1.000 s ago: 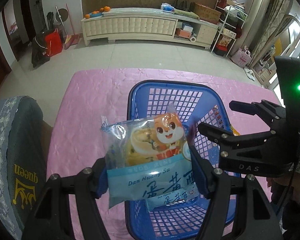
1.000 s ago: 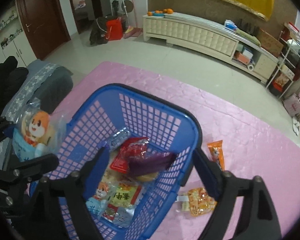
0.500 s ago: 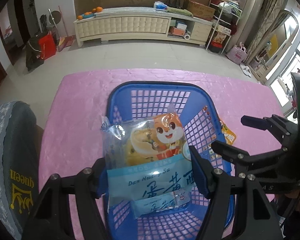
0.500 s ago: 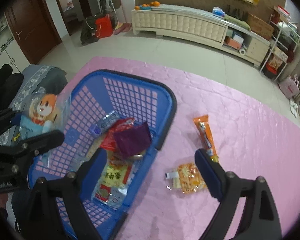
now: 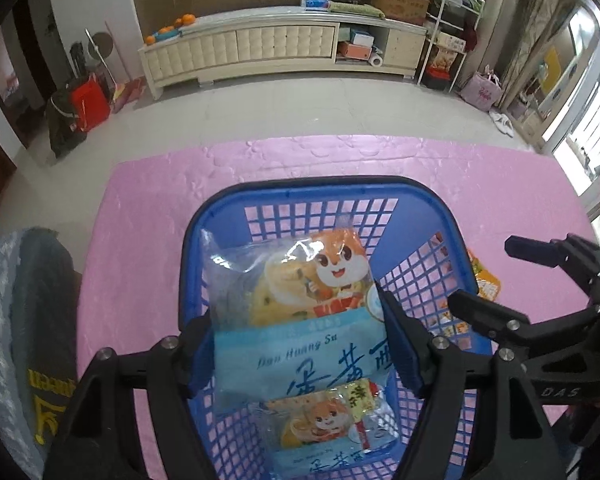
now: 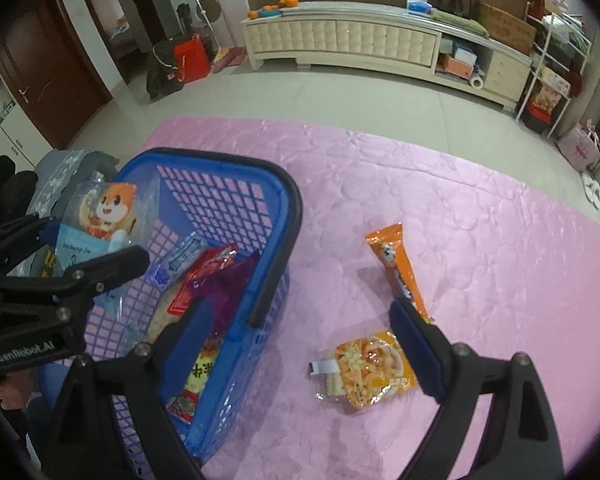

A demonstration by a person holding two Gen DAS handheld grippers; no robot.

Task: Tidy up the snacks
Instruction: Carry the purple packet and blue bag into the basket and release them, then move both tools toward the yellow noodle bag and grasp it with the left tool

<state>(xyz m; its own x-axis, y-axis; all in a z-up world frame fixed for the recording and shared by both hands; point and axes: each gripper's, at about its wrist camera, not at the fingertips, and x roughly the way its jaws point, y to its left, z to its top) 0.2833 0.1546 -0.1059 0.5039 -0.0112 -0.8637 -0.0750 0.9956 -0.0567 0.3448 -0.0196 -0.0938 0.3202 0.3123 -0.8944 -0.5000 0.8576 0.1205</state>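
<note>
My left gripper [image 5: 300,344] is shut on a blue pastry packet with a cartoon squirrel [image 5: 296,320] and holds it above the blue plastic basket [image 5: 320,192]. The held packet also shows in the right wrist view [image 6: 100,220]. The basket [image 6: 284,200] holds several snack packets, among them a purple one [image 6: 228,288] and a red one [image 6: 204,276]. My right gripper [image 6: 312,340] is open and empty, above the pink cloth right of the basket. An orange stick snack [image 6: 396,268] and an orange cracker packet [image 6: 368,372] lie on the cloth near it.
The pink tablecloth [image 6: 480,220] covers the table. A grey chair back [image 5: 24,320] stands at the table's left. A long white cabinet [image 5: 268,48] stands at the far wall across a tiled floor.
My right gripper has moved right, out from over the basket to above the loose snacks on the cloth. My left gripper still holds the packet over the basket.
</note>
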